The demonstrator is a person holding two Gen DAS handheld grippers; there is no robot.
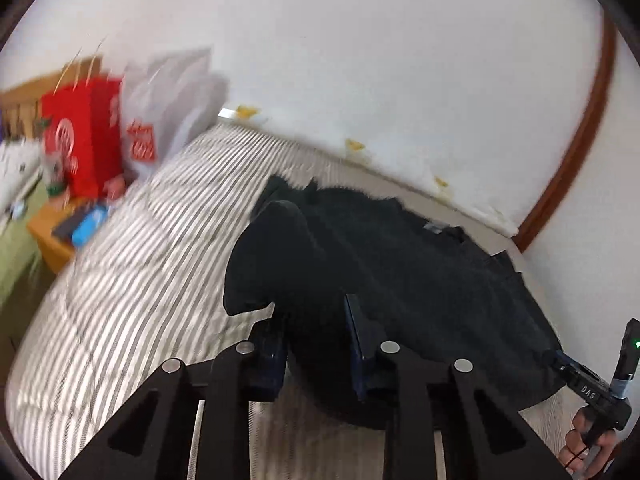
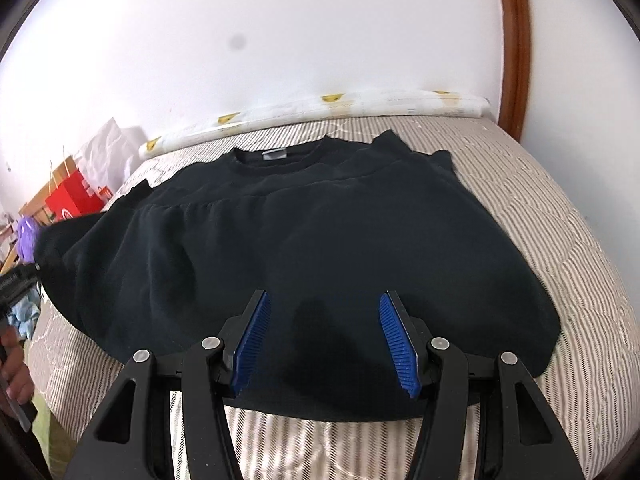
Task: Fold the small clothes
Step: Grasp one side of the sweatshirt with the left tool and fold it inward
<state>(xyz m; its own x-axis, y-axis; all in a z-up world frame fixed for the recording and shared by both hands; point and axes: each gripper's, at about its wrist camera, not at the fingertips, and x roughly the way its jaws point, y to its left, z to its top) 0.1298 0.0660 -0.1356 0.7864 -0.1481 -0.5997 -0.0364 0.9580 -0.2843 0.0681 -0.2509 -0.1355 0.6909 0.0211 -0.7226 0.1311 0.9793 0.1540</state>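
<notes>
**Black shirt on the striped bed**

Striped bedding (image 1: 140, 280) fills our left wrist view; the left gripper (image 1: 316, 344) pinches a raised fold of the black shirt (image 1: 420, 264) between its fingers. From the right wrist, we see the shirt (image 2: 320, 232) spread flat, collar toward the wall; the right gripper (image 2: 324, 340) hovers with fingers spread over its near hem.

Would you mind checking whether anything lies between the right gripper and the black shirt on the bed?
Nothing visible does. The right gripper hangs open directly over the near hem of the black shirt, with only bare fabric between its blue pads. The left gripper grips the shirt's other side.
</notes>
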